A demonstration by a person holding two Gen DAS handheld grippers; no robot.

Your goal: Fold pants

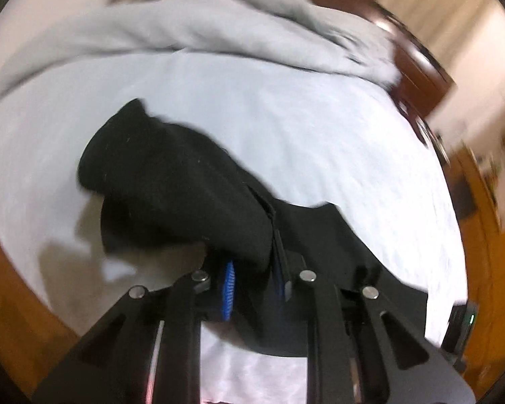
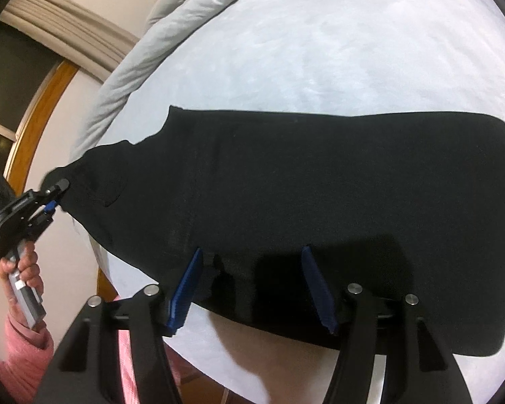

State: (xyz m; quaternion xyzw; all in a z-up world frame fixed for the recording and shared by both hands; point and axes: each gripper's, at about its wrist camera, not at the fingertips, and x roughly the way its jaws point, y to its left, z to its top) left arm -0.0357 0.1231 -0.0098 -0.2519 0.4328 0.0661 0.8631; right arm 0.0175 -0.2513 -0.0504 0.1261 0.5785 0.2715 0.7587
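Black pants (image 2: 320, 202) lie across a white bed sheet (image 2: 353, 50). In the left wrist view my left gripper (image 1: 254, 286) is shut on one end of the pants (image 1: 171, 195) and lifts it, the cloth bunched and draped over the fingers. The left gripper also shows at the left of the right wrist view (image 2: 55, 195), pinching the pants' corner. My right gripper (image 2: 252, 286) is open, its blue pads (image 2: 185, 289) spread apart just above the near edge of the pants, holding nothing.
A grey duvet (image 1: 219, 30) is heaped at the far side of the bed. A dark wooden headboard (image 1: 417, 64) and orange wood trim (image 1: 481, 269) border the bed. The person's pink sleeve (image 2: 20, 363) is at lower left.
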